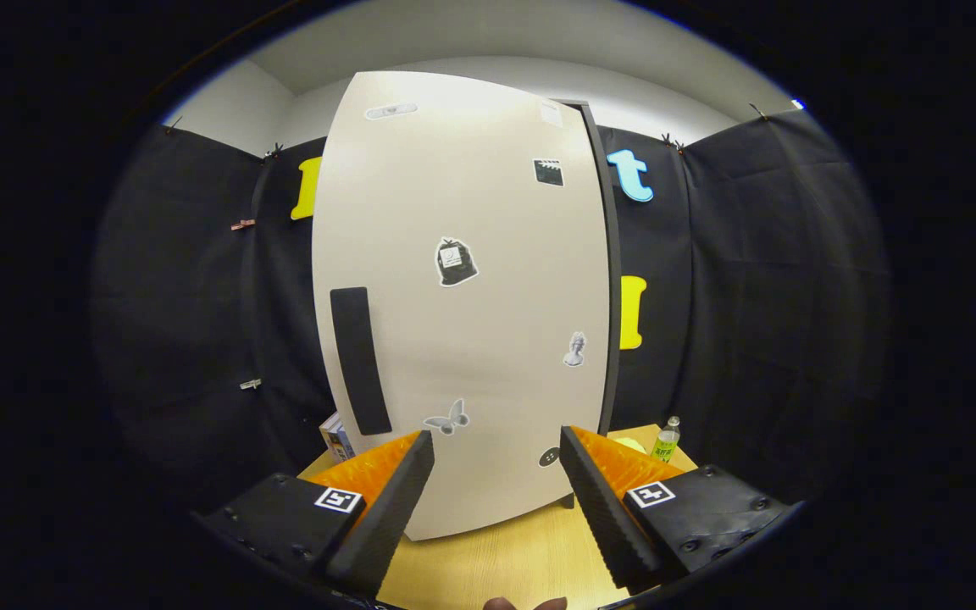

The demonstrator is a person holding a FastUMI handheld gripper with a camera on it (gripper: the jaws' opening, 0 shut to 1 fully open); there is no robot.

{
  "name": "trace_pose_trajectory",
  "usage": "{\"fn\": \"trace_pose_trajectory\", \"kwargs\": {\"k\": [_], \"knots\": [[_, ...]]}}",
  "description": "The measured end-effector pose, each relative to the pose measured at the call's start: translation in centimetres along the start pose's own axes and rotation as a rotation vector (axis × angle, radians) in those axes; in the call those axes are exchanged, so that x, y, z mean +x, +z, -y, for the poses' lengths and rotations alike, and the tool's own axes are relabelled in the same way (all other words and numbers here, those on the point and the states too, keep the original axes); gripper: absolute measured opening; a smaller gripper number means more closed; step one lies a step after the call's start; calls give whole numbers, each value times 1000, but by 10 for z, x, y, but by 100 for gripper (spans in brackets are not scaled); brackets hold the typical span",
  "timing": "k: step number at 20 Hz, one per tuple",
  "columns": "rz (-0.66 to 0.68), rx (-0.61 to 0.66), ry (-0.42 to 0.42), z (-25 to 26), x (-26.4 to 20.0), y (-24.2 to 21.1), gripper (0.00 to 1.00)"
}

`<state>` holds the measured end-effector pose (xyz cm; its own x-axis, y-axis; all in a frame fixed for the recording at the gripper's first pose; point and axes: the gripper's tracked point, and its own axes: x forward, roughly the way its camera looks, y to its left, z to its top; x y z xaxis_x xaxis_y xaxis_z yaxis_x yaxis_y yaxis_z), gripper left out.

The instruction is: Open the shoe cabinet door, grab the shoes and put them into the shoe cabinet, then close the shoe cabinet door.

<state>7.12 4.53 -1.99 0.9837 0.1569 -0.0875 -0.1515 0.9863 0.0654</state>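
Gripper view. Tongs (496, 474) spread wide, nothing between the fingers; they hover low over the wooden bench (488, 568), aimed square at the shoe cabinet (602, 254).

The cabinet stands upright on the bench just ahead of the fingers. Its pale door (463, 296) faces the camera and looks shut, or very nearly: a dark strip of the cabinet's side runs down the door's right edge, and the lens bends that line, so I cannot rule out a slight gap there. A dark vertical handle (359, 360) sits near the door's left edge, in the lower half, just beyond the left finger. Judgement: handle left and cabinet side right puts the hinge on the right, so the door would swing from the left.

Contents: the door hides the inside, so whether shoes are in the cabinet cannot be told.

Stage, as a judgement: a shut door with the tongs spread in front fits either the approach to pull the handle, or the door pushed to after the shoes went in.

Other items: a small box (335, 436) on the bench at the cabinet's left foot, toward the far left corner; a small bottle (667, 439) toward the far right corner, beside the cabinet.
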Motion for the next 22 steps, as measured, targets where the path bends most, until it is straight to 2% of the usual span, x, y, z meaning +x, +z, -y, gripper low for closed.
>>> {"fn": "trace_pose_trajectory", "kwargs": {"k": [11,22], "knots": [[29,-55,-117,43,2,7,97],[42,-84,-148,51,4,13,97]]}}
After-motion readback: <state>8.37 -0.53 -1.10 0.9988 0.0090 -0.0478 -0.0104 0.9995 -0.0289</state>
